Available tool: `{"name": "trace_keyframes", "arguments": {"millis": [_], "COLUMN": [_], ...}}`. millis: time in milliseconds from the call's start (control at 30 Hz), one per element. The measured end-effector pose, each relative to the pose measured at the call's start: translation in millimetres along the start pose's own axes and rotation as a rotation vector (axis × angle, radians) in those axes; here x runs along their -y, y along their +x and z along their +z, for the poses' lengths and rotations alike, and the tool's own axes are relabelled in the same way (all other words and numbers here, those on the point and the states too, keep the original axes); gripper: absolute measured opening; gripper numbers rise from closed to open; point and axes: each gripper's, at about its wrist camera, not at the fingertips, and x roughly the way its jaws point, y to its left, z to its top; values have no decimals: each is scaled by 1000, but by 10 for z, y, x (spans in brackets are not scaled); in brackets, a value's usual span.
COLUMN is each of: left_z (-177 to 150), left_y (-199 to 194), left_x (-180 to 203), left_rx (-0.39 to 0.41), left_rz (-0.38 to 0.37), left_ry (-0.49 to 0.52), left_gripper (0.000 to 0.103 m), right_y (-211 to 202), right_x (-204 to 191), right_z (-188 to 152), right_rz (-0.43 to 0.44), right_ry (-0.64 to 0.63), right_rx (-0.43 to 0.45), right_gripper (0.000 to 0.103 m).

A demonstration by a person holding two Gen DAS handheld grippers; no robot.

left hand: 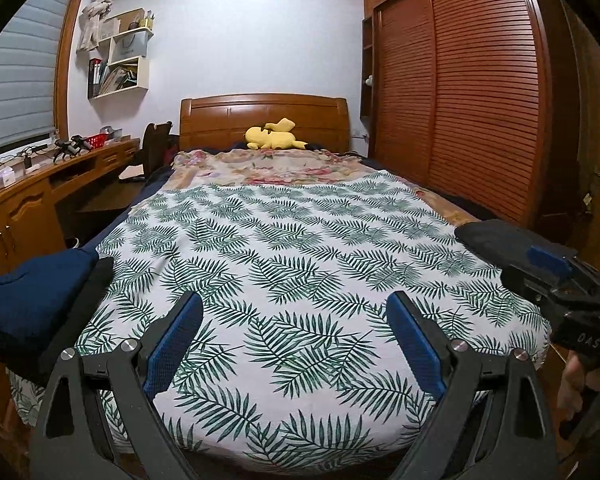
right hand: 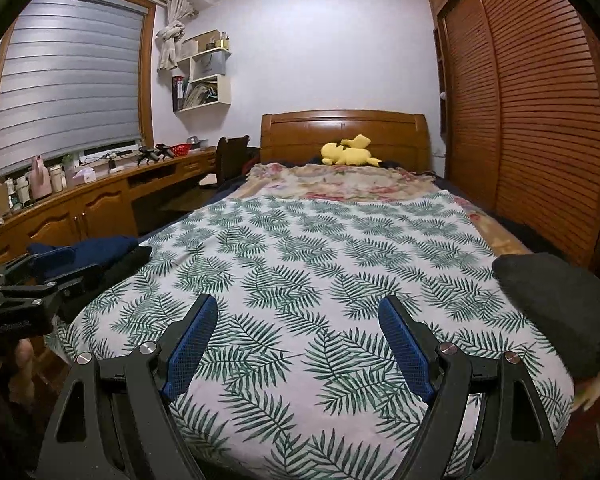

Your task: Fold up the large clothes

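Observation:
A leaf-print cloth (left hand: pixel 300 240) (right hand: pixel 320 248) lies spread flat over the near part of the bed. At its left edge sits a folded navy garment (left hand: pixel 32 296) (right hand: pixel 100 246), with a black garment (left hand: pixel 88 300) (right hand: pixel 128 260) against it. Another dark garment (left hand: pixel 496 236) (right hand: pixel 560 308) rests on the right edge. My left gripper (left hand: pixel 294 298) (right hand: pixel 66 268) hovers open over the near end, nothing between its blue pads. My right gripper (right hand: pixel 298 299) (left hand: pixel 540 270) is open too and holds nothing, level with the left one.
A floral blanket (left hand: pixel 268 164) covers the far part of the bed, with a yellow plush toy (left hand: pixel 274 136) at the wooden headboard (left hand: pixel 264 116). A long wooden desk (right hand: pixel 100 196) runs along the left. A slatted wardrobe (right hand: pixel 540 120) stands close on the right.

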Motion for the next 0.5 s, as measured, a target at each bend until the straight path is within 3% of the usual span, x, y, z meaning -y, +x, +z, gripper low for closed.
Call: {"name": "trace_keyframes", "arguments": {"millis": [500], "left_z": [2], "left_y": [2], "left_x": [41], "left_rx": [2], "left_rz": [4], "left_ry": [4], "left_gripper": [93], "right_y": [37], "right_x": [153], "right_z": [-44], "right_rz": [-16], "right_ry": [15], "right_rx": [10], "right_gripper": [84]}}
